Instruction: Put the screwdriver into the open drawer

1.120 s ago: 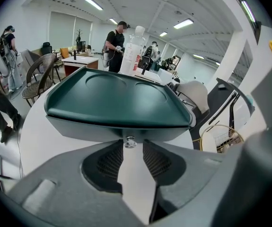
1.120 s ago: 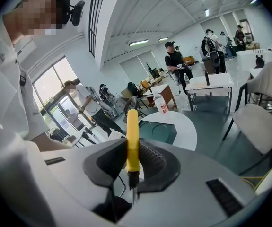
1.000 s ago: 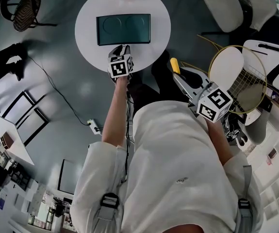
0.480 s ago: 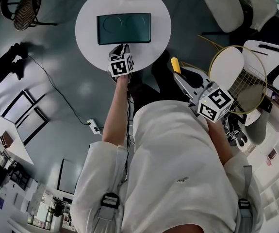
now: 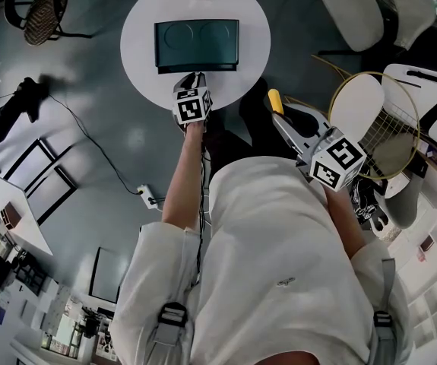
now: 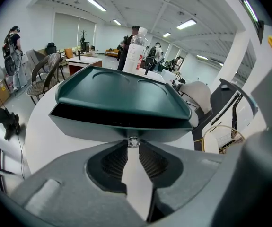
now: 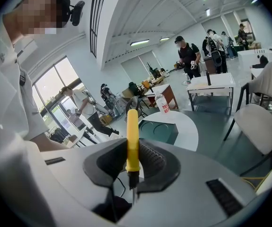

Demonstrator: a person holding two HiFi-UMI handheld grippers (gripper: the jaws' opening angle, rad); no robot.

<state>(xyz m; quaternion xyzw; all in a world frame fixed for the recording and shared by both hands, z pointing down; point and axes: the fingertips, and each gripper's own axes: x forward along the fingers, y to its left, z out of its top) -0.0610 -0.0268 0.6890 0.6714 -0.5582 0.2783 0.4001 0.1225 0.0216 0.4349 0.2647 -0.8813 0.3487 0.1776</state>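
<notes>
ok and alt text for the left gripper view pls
The left gripper pinches the small silver knob on the front of a dark green drawer box, which sits on a round white table. A clear bottle stands behind the box, in a bright open room.

The person's left grey two-jaw gripper (image 6: 133,145) reaches forward on an outstretched bare forearm (image 5: 178,181), its tips seemingly pinching a small shiny drawer knob (image 6: 133,141). The right grey gripper (image 7: 132,167), held close to the body, clamps a yellow-handled screwdriver (image 7: 132,141) lying along its jaws.
</notes>
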